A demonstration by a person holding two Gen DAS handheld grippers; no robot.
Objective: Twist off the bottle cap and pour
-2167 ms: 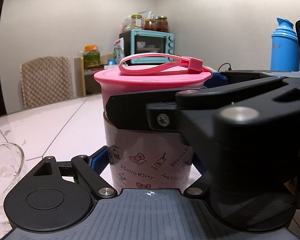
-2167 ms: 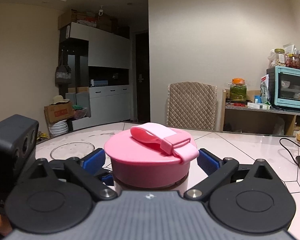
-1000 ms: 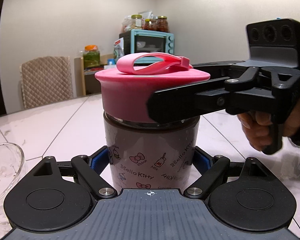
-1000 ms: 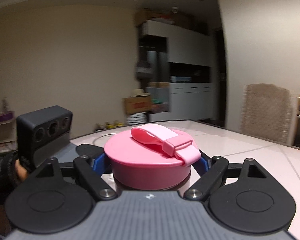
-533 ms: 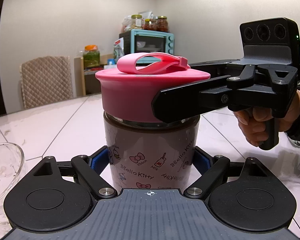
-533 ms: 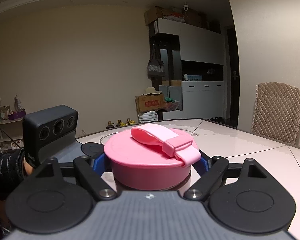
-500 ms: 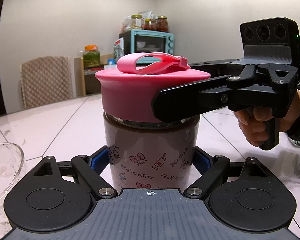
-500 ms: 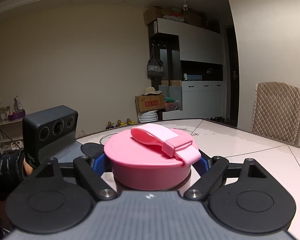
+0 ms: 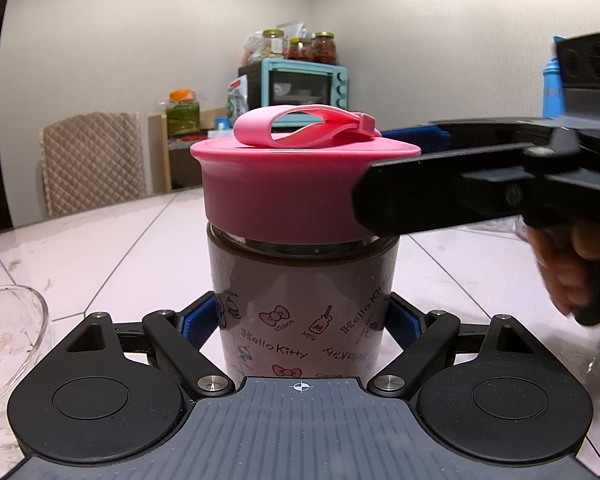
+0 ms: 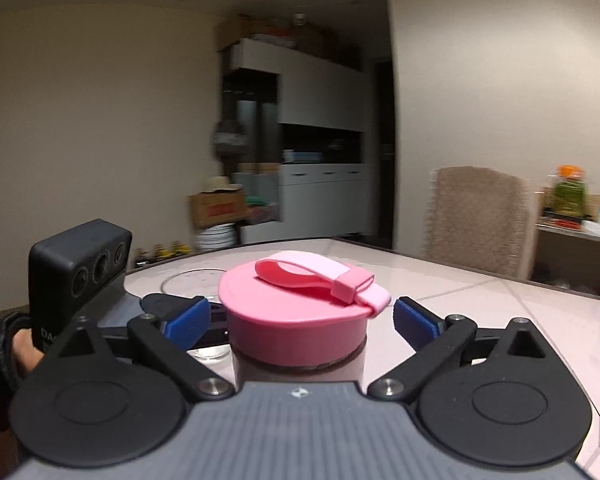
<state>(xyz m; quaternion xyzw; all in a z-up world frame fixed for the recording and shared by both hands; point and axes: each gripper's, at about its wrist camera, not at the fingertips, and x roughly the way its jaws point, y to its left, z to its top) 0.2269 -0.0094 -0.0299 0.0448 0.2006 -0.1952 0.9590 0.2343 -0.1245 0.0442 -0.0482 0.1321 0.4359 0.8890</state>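
Unscrewing, mid-regrip: left gripper [image 9: 301,320] pinches the bottle [image 9: 301,300]. Right gripper [image 10: 301,320] jaws are opening around the pink cap [image 10: 296,320], pads clear. Next, probably re-clamp and twist.

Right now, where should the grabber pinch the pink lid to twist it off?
Probably on the pink lid's smooth round side wall, one pad on each side, coming in level. The strap loop on top is floppy, so leave it. The right gripper straddles the lid, jaws opening, pads clear. The left gripper clamps the bottle below.

Bottle [image 9: 300,312] print: "Hello Kitty" twice, once upside down, w/ small "Ribbon", "Milk", "Cupcake". Rest unreadable.
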